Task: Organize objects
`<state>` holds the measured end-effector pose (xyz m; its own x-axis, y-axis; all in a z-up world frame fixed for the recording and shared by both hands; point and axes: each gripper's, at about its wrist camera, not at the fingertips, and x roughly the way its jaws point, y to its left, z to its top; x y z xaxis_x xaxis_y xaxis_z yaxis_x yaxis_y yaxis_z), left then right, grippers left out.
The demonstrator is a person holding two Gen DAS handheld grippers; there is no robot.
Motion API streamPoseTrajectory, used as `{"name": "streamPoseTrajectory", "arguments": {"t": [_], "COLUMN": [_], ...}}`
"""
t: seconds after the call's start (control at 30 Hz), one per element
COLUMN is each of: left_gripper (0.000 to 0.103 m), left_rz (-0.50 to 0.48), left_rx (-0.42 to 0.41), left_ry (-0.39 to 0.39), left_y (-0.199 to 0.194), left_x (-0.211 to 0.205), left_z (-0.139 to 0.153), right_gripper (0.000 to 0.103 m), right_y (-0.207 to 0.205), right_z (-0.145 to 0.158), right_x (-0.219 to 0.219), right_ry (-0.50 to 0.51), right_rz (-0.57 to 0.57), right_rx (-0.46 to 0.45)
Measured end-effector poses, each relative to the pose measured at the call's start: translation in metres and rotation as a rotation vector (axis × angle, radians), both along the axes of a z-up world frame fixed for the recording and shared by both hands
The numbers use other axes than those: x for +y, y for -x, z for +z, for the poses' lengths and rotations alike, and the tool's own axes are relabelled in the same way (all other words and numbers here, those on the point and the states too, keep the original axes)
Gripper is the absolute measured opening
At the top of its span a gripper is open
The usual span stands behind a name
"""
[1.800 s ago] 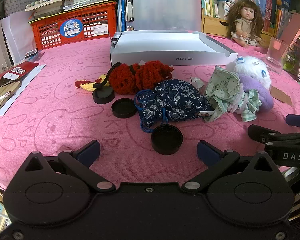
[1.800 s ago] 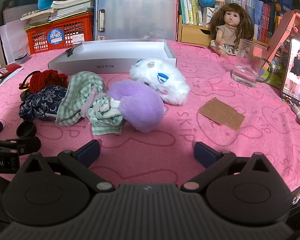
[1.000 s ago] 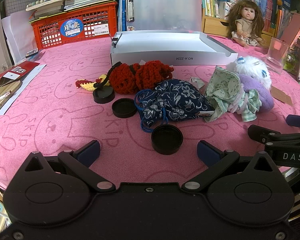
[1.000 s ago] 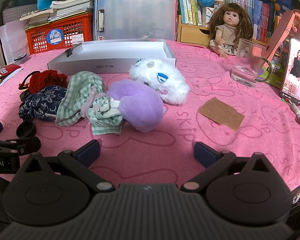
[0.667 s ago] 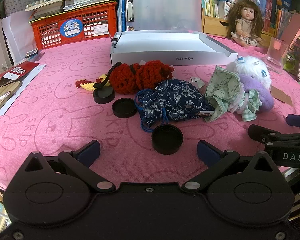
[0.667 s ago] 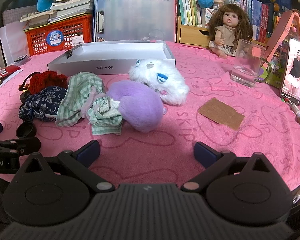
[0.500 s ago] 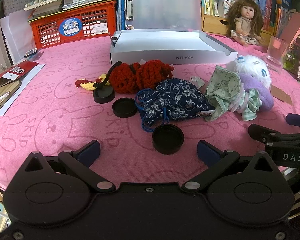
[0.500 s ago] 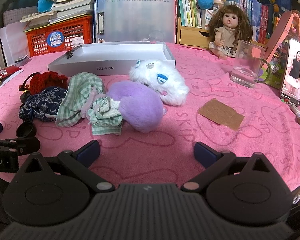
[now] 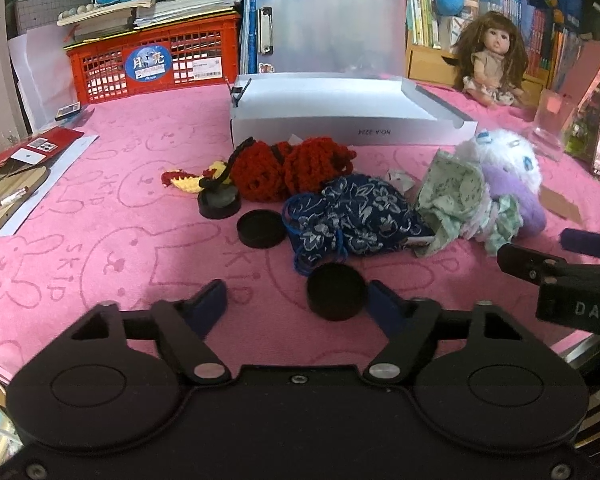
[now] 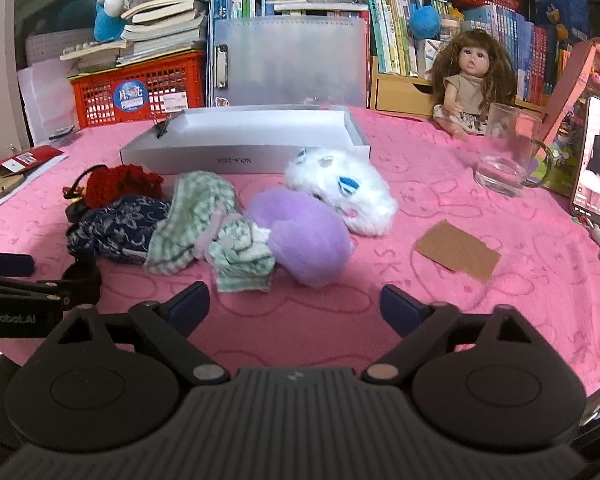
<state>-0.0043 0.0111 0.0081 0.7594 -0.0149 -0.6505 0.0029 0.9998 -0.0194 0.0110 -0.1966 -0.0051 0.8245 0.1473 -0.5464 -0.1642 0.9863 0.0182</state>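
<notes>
Left tongs close in on a black cap on the pink counter

The flat, round plastic cap lies just ahead between narrowing pads, hard by the right one, ungripped. Right tongs, also narrowing and empty, face the soft purple plush; the grey box waits beyond.

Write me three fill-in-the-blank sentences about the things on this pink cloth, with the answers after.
1. The doll sits just behind the empty drinking ____.
2. The flat brown piece lying right of the purple plush is ____.
3. The nearest black cap lies just in front of the ____ floral pouch.

Missing words: glass; cardboard; navy
</notes>
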Motion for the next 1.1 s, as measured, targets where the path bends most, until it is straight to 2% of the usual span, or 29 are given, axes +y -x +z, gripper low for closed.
{"name": "streamPoseTrajectory", "arguments": {"t": [0.13,0.23,0.5,0.63,0.77,0.97,1.1], "left_gripper": [0.052,0.045,0.043,0.033,0.032,0.032,0.031], "left_rz": [-0.023,-0.041,-0.063,-0.064,-0.076,-0.074,-0.073], "left_rx": [-0.014,-0.024,-0.025,-0.015,-0.016,-0.008,-0.011], "left_ry": [0.032,0.031,0.028,0.027,0.02,0.028,0.031], "left_y": [0.002,0.005,0.007,0.006,0.007,0.006,0.006], "left_x": [0.0,-0.004,-0.006,-0.007,-0.01,-0.008,-0.007], "left_z": [0.004,0.006,0.006,0.006,0.006,0.004,0.004], "right_gripper": [0.067,0.06,0.059,0.061,0.061,0.048,0.031], "right_y": [0.005,0.009,0.003,-0.005,-0.014,-0.017,-0.015], "right_z": [0.007,0.011,0.013,0.014,0.014,0.013,0.011], "right_x": [0.0,0.003,0.017,0.02,0.025,0.032,0.035], "right_ry": [-0.034,-0.038,0.002,0.013,0.039,0.063,0.094], "right_rz": [0.018,0.06,0.126,0.139,0.159,0.175,0.163], "right_rx": [-0.025,-0.053,-0.076,-0.083,-0.092,-0.091,-0.062]}}
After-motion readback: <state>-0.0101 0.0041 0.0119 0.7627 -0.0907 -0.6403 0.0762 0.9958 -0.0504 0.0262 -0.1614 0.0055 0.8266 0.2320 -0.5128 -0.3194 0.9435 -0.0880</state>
